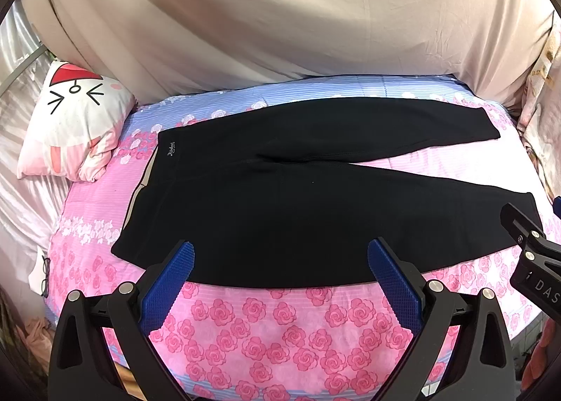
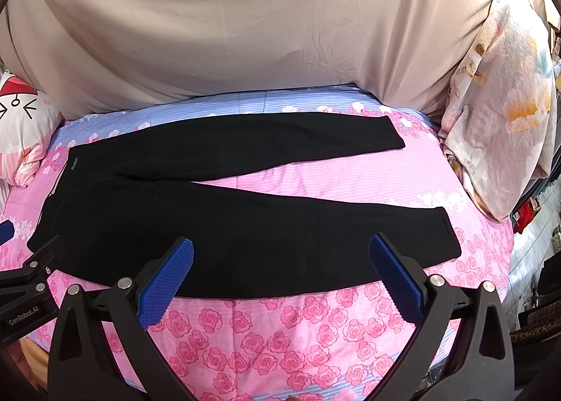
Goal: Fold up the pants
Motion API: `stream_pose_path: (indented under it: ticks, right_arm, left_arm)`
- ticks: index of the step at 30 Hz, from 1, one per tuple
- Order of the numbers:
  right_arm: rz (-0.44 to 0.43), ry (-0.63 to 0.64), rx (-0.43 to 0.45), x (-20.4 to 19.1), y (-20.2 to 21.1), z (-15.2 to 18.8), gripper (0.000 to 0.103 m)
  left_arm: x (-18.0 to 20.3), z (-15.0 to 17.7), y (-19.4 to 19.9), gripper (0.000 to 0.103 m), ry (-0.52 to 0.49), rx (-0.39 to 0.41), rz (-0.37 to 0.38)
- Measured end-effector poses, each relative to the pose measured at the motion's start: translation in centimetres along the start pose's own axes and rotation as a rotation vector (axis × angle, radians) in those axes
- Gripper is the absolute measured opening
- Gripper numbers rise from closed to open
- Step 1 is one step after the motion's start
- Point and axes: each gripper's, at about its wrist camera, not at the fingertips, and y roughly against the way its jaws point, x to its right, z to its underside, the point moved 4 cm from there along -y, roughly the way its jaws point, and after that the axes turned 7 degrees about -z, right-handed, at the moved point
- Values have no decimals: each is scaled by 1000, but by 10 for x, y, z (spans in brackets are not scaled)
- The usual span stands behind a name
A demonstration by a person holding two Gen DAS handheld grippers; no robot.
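While both wrist views face the same scene, the biggest surface is a beige sheet, smooth cotton-like cloth with long soft creases, draped as a backdrop behind the bed. Bed cover: pink and lilac fine-striped fabric printed with rose blossoms, lying flat, slightly puckered at the edges.

Pants: black, matte, fleece-like knit, spread flat on the bed cover. Waistband at the left with a small pale embroidered mark; two legs run to the right and splay apart into a narrow V, with pink cover showing between them. Cuffs end square. Near leg's lower edge lies just beyond the claw tips in both views. Unfolded.

Right edge of the bed: a crumpled floral blanket, pale with orange blotches, heaped up. Left edge: a white pillow, soft and rumpled, printed with a cartoon face and a red cap.

Left claw: black rigid frame, blue pads with a fine grid texture, jaws spread wide, nothing between them, above the cover at the near hem toward the waist end. Right claw: same build, jaws spread wide, holding nothing, at the near leg toward the cuff.

Eyeglasses: thin dark frame, at the far left bed edge.
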Motion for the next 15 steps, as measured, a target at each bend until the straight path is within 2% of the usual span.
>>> stream_pose_path:
  ticks: [15]
  right_arm:
    - [-3,-5,-5,1,-2,0,98]
  left_arm:
    - [0,-3,-1,98,-5,-3,2]
